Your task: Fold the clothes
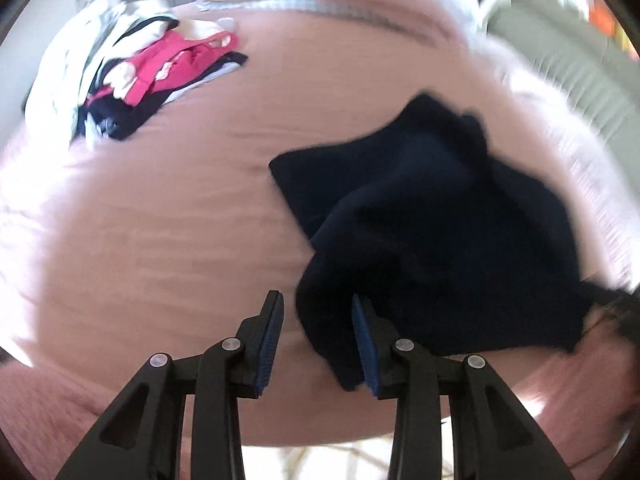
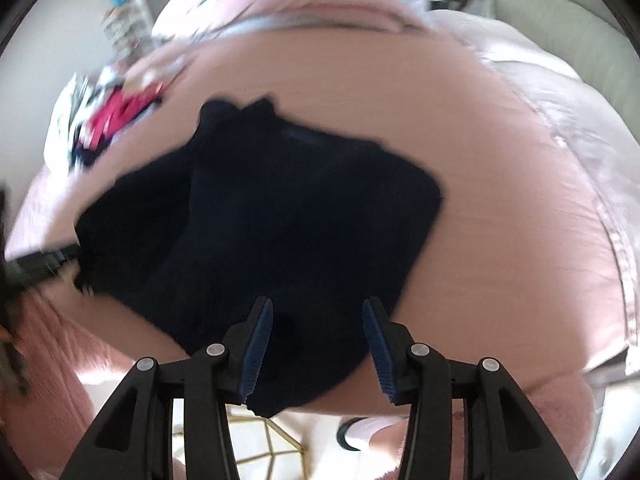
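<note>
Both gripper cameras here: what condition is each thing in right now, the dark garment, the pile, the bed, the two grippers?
Dark garment: crumpled, unfolded, lying on the bed.
Clothes pile: jumbled heap, not folded, apart from the dark garment.
Pink bedsheet: spread out, lightly wrinkled.
Left gripper: open, at the garment's near edge.
Right gripper: open, over the garment's near edge.

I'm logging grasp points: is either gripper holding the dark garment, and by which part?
Neither holds it. The left gripper and right gripper are both open; the dark navy garment lies rumpled on the pink bed, its near edge between their fingers.
</note>
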The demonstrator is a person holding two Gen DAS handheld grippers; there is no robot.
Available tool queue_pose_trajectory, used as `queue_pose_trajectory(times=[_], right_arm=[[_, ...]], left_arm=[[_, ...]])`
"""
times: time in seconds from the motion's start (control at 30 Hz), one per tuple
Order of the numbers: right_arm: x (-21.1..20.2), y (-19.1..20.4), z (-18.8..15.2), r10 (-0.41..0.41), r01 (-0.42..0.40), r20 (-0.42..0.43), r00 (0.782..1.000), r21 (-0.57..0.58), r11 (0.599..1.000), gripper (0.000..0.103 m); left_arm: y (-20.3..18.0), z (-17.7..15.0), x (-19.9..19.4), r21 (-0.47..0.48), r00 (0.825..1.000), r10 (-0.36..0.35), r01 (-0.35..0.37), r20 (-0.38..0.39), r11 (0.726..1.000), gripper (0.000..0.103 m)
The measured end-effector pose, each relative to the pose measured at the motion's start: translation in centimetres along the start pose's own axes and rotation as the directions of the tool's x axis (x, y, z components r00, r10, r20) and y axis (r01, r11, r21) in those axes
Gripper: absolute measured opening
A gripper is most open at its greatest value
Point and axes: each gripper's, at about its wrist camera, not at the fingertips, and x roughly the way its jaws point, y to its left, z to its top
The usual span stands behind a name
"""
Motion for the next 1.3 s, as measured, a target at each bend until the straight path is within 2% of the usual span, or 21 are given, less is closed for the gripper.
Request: queue_pose_trajectory(times=[0.07, 0.13, 0.2, 0.27, 0.33, 0.4, 0.47, 0.5, 0.53, 0.57, 0.63, 0.8, 0.93, 0.97, 1.03, 1.07, 1.13, 1.2, 1.27, 1.3], right_arm=[[2.4, 0.6, -0.2, -0.073, 0.071, -0.032, 0.997, -0.063, 0.996, 0.046], [3.3, 0.0, 0.3, -0.132, 0.131, -0.008, 0.991, -0.033, 0.991, 0.047], [2.6, -1.3, 1.3, -0.166, 0.163, 0.043, 0.985, 0.061, 0.985, 0.047], [1.5, -2.2, 1.9, -0.207, 0.197, 0.088, 0.974, 0.111, 0.974, 0.047], [0.4, -2.9, 1.8, -0.225, 0.210, 0.096, 0.970, 0.144, 0.967, 0.047], [-0.8, -3.8, 0.9, -0.183, 0.165, 0.080, 0.980, 0.195, 0.967, 0.047], [-1.6, -4.7, -0.7, -0.074, 0.062, 0.035, 0.997, 0.275, 0.959, 0.050], [-1.8, -5.0, -1.6, -0.012, 0.009, 0.010, 1.000, 0.312, 0.950, 0.050], [-1.7, -4.9, -2.4, 0.040, -0.032, -0.019, 0.999, 0.336, 0.941, 0.050], [-1.4, -4.7, -3.2, 0.081, -0.060, -0.046, 0.996, 0.351, 0.934, 0.050], [-1.0, -4.2, -4.1, 0.114, -0.082, -0.070, 0.991, 0.360, 0.930, 0.050], [0.5, -4.3, -3.9, 0.108, -0.080, -0.045, 0.993, 0.415, 0.906, 0.050], [0.9, -4.4, -3.1, 0.076, -0.061, -0.019, 0.997, 0.430, 0.901, 0.049], [0.9, -4.4, -3.0, 0.072, -0.060, -0.014, 0.997, 0.419, 0.906, 0.047], [0.7, -3.9, -3.2, 0.095, -0.085, -0.007, 0.995, 0.389, 0.917, 0.031], [0.8, -3.3, -3.4, 0.114, -0.103, -0.008, 0.993, 0.375, 0.921, 0.029], [0.6, -3.1, -4.2, 0.114, -0.103, -0.010, 0.993, 0.370, 0.923, 0.027], [0.6, -3.6, -4.5, 0.117, -0.102, -0.010, 0.993, 0.409, 0.907, 0.028], [0.9, -3.9, -4.5, 0.124, -0.108, -0.009, 0.992, 0.432, 0.895, 0.028], [1.2, -3.8, -4.2, 0.119, -0.102, -0.013, 0.993, 0.420, 0.902, 0.028]], left_arm=[[-0.3, 0.2, 0.6, -0.021, 0.999, -0.049, 0.048, -0.010, 0.999, 0.032], [-0.7, -0.3, 1.5, -0.017, 0.993, -0.104, 0.104, -0.060, 0.994, 0.032], [-1.0, -0.3, 3.0, 0.013, 0.992, -0.081, 0.083, -0.096, 0.996, 0.032], [-1.2, -0.5, 4.0, 0.024, 0.993, -0.015, 0.018, -0.117, 1.000, 0.038], [-1.1, -0.4, 4.1, -0.002, 0.993, -0.013, 0.013, -0.119, 1.000, 0.038], [-0.8, -0.2, 3.7, -0.031, 0.993, -0.045, 0.042, -0.107, 0.999, 0.038], [-0.1, -0.1, 3.4, -0.086, 0.991, -0.099, 0.092, -0.091, 0.992, 0.037], [0.7, -0.1, 3.4, -0.149, 0.984, -0.160, 0.147, -0.079, 0.978, 0.037], [1.7, -0.1, 3.4, -0.228, 0.970, -0.237, 0.217, -0.062, 0.949, 0.037], [2.3, -0.1, 3.4, -0.275, 0.958, -0.282, 0.258, -0.050, 0.926, 0.037], [2.7, -0.4, 3.7, -0.286, 0.956, -0.289, 0.262, -0.056, 0.922, 0.037], [3.5, -1.2, 4.4, -0.316, 0.949, -0.307, 0.271, -0.071, 0.909, 0.037], [2.9, -1.7, 5.1, -0.309, 0.958, -0.268, 0.225, -0.103, 0.924, 0.037], [2.7, -1.8, 5.0, -0.309, 0.958, -0.266, 0.223, -0.104, 0.925, 0.037], [2.3, -2.0, 5.0, -0.307, 0.960, -0.258, 0.214, -0.110, 0.927, 0.037], [2.3, -2.1, 5.1, -0.315, 0.961, -0.250, 0.204, -0.114, 0.927, 0.037], [2.6, -2.7, 4.8, -0.368, 0.967, -0.234, 0.182, -0.099, 0.912, 0.037], [2.8, -2.8, 4.3, -0.395, 0.976, -0.200, 0.153, -0.081, 0.906, 0.038], [2.4, -2.9, 4.6, -0.371, 0.976, -0.196, 0.147, -0.095, 0.917, 0.039], [2.0, -2.9, 5.0, -0.349, 0.976, -0.189, 0.141, -0.106, 0.926, 0.039]])
